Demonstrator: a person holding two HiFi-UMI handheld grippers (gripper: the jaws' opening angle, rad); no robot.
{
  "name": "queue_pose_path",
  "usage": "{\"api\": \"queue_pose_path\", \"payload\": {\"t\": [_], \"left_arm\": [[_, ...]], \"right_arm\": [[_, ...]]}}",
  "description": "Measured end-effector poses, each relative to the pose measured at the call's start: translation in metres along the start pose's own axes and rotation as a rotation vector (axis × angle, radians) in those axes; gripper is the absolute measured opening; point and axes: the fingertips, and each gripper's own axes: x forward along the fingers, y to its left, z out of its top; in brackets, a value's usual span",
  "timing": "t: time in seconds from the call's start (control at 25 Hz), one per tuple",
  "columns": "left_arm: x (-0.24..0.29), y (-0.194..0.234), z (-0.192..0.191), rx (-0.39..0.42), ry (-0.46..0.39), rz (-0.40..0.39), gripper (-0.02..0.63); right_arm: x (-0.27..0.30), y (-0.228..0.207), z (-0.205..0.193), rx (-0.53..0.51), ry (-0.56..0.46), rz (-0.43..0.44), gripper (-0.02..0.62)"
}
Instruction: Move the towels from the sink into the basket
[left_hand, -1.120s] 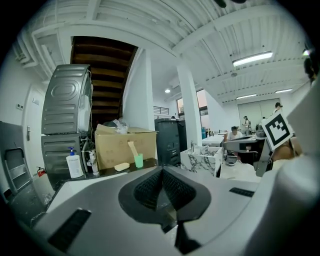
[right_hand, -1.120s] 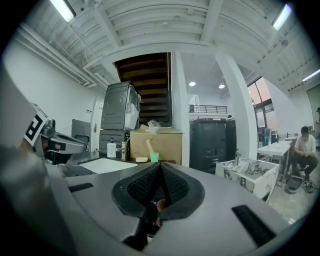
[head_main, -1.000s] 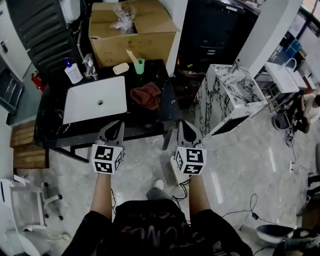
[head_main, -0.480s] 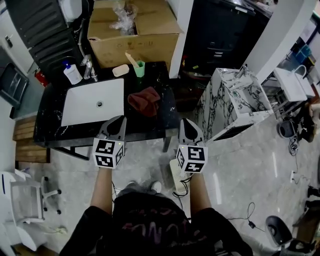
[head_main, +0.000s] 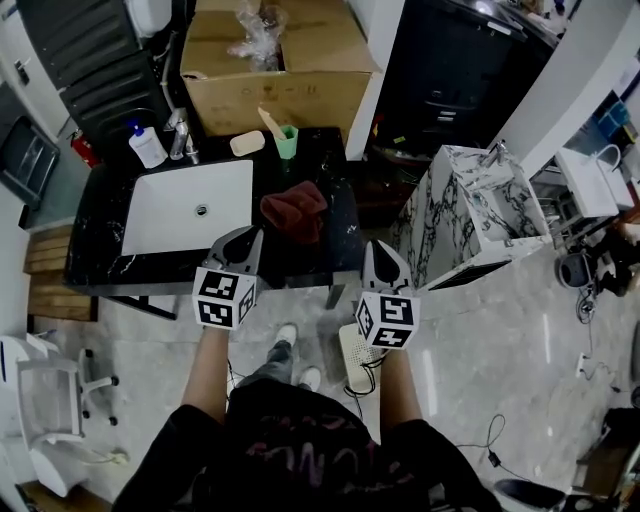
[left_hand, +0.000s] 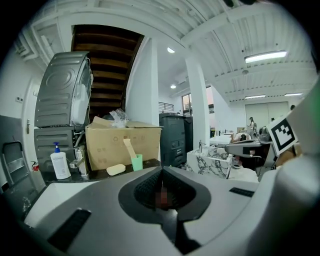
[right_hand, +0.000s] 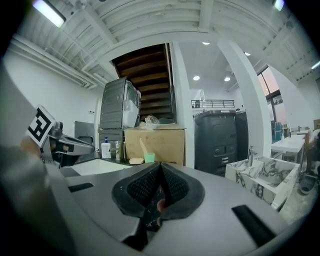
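Although both tools are raised toward the work area, neither is engaged. The left gripper (head_main: 245, 242) has its jaws pressed together with nothing between the pads, as its own view confirms. The right gripper (head_main: 376, 252) is likewise closed and empty, only a sliver of background showing below the pad line. Both hang just short of the near edge of the black counter (head_main: 110, 262), touching nothing.

Beyond the tips, the one dark red towel (head_main: 293, 210) in evidence lies bunched on the counter, just beside the right rim of the white sink (head_main: 150, 235) and outside the basin. The basin itself looks bare apart from its drain. Behind it stand a soap bottle (head_main: 147, 146), the faucet (head_main: 182, 140), a bar of soap (head_main: 247, 143) and a green cup (head_main: 287, 141), with a cardboard box (head_main: 280, 70) at the back.

Assessment: no towel is being carried and none is seen delivered, so the transfer appears outstanding; the towel has yet to be grasped.

Limits of inspection: no basket can be positively identified. A white perforated object (head_main: 353, 352) on the floor is partly covered by the right gripper, and I cannot tell whether it is the basket or what it holds. Whether further towels exist outside the views is unknown.
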Motion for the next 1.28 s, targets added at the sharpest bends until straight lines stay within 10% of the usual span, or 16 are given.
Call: {"api": "queue_pose_path", "payload": {"t": [0.44, 0.6, 0.8, 1.28], "left_arm": [[0.07, 0.046, -0.025, -0.057, 0.082, -0.051, 0.02], [0.099, 0.055, -0.043, -0.092, 0.145, -0.105, 0.185], [0.132, 0.065, -0.062, -0.122, 0.205, -0.14, 0.234], [0.172, 0.064, -0.096, -0.079, 0.354, -0.249, 0.196]], "right_arm": [[0.065, 0.004, -0.011, -0.003, 0.052, -0.03, 0.015], [0.082, 0.001, -0.023, 0.002, 0.083, -0.053, 0.015], [0.095, -0.003, -0.037, 0.001, 0.124, -0.084, 0.015], [0.1, -0.014, -0.054, 0.037, 0.173, -0.181, 0.015]]}}
